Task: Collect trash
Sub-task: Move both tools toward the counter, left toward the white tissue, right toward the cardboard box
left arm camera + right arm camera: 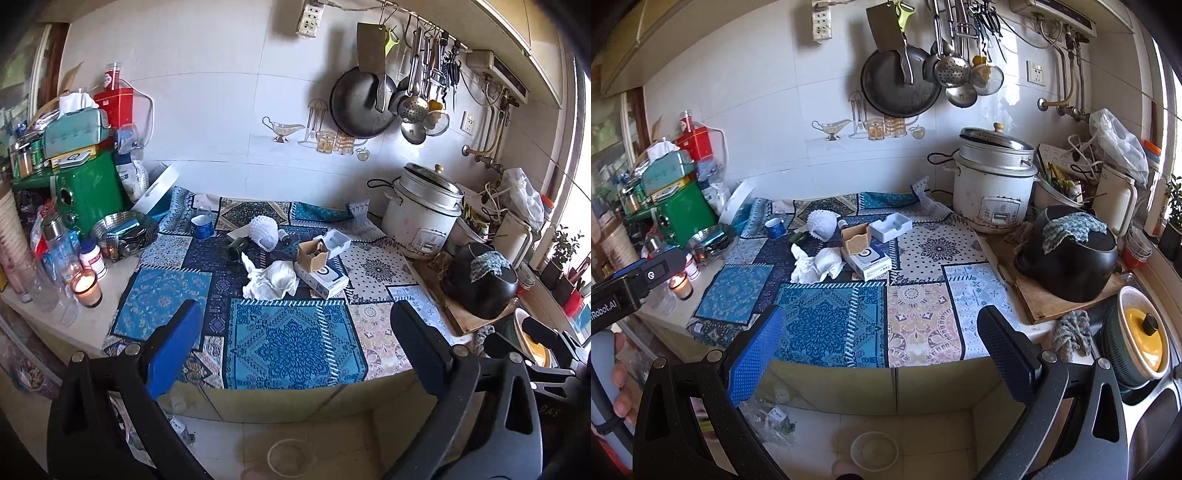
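Trash lies mid-counter on a patterned blue cloth (pixel 291 343): crumpled white tissue (pixel 271 280) (pixel 820 267), a white foam fruit net (pixel 264 230) (pixel 822 223), a small brown cardboard box (pixel 312 254) (pixel 855 240), a flat white box (pixel 325 278) (pixel 870 264), a white plastic tray (pixel 334 242) (pixel 890 227) and a blue paper cup (pixel 202 226) (pixel 775 227). My left gripper (pixel 295 332) is open and empty, back from the counter's front edge. My right gripper (pixel 882 339) is open and empty, also in front of the counter.
A lit candle (pixel 86 288) and bottles stand at the counter's left edge beside a green tin (pixel 92 192). A rice cooker (pixel 421 218) and a black pot (pixel 480 280) on a board stand right. An open cardboard box (pixel 897 384) sits on the floor below.
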Tool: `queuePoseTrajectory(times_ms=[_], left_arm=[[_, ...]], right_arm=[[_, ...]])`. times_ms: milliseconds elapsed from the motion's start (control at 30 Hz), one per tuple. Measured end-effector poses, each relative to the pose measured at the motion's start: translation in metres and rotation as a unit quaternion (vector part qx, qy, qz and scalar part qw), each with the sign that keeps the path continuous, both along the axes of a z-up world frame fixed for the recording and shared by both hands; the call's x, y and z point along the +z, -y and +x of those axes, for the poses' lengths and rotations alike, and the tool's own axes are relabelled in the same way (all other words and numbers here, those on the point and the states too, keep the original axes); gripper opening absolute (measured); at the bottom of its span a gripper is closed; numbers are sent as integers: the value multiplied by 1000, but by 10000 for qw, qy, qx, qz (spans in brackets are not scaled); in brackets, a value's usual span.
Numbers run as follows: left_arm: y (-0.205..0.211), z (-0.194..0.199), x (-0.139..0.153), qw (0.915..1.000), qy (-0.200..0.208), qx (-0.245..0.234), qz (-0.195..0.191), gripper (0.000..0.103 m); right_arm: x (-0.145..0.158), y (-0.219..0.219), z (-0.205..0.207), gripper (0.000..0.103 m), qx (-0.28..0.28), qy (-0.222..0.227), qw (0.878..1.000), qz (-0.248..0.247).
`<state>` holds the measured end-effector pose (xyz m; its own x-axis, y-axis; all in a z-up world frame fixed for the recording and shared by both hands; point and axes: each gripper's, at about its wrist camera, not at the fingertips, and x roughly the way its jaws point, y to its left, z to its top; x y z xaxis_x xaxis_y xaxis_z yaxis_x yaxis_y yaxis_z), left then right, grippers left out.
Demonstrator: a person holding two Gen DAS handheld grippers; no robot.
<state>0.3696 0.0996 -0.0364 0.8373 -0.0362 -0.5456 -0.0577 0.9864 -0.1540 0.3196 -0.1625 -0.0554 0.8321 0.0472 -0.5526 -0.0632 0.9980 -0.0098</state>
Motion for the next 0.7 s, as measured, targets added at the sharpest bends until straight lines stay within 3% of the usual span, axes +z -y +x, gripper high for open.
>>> queuePoseTrajectory(times_ms=[100,233,400,700], left_arm=[[-16,36,-6,9999,-87,-59,98,94],[-29,78,-22,9993,-324,-38,198,94],[-48,132,-54,9968,-804,-26,-25,94],[-70,217,-118,9860,-1565,504,-260,94]], right_arm=[[-8,-7,33,103,-190,-135,9997,124],[-18,-8,74,103,-268,-434,9981,338],[-30,-13,125,103,-249,-625,9972,330],[-52,-28,230,103,546,-1043,9928,230]])
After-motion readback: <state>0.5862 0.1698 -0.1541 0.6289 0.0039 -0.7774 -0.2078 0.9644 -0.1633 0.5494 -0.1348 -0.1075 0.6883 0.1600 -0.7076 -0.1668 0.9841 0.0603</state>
